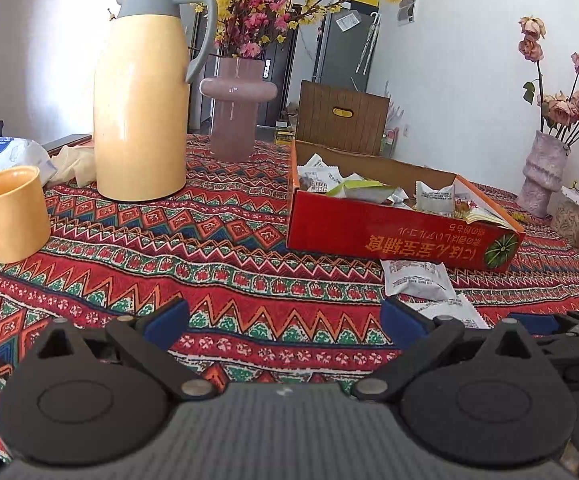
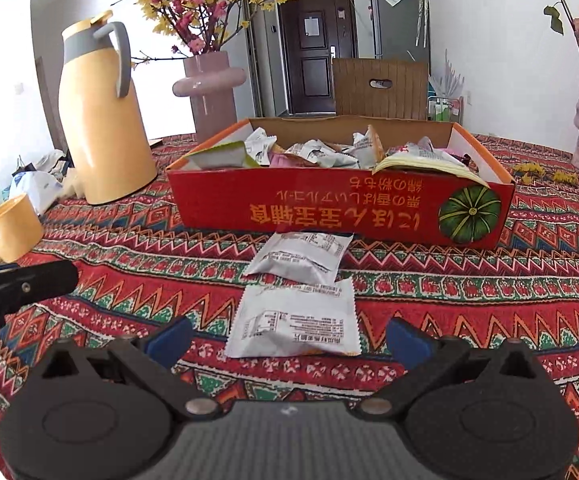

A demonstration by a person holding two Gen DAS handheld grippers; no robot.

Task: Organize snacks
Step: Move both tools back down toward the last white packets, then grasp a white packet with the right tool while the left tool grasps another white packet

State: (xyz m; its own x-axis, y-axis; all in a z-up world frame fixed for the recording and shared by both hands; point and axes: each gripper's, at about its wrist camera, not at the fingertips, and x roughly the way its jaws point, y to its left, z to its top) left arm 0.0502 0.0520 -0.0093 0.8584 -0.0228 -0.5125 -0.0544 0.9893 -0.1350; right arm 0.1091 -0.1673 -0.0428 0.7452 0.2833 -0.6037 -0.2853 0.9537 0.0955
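Red-patterned woven tablecloth (image 2: 489, 292), zigzag bands, covering the whole table. On it, a red cardboard box (image 2: 341, 208) with a green pumpkin print and upside-down yellow lettering, open-topped and filled with assorted snack packets. Left of the box, a tall yellow thermos jug (image 2: 101, 120) with grey collar and handle; behind it, a mauve vase (image 2: 209, 92) of pink and yellow blossoms. Yellow mug (image 2: 9, 228) near the table's left edge. Two silver-white snack packets lie flat on the cloth outside the box: the far packet (image 2: 301, 258) just in front of the box wall, the near packet (image 2: 295, 320) overlapping its front edge. Right gripper (image 2: 289, 340), blue pads wide apart, empty, the near packet between its fingertips. Left gripper (image 1: 285, 320), jaws likewise apart and empty, over bare cloth left of the packets.
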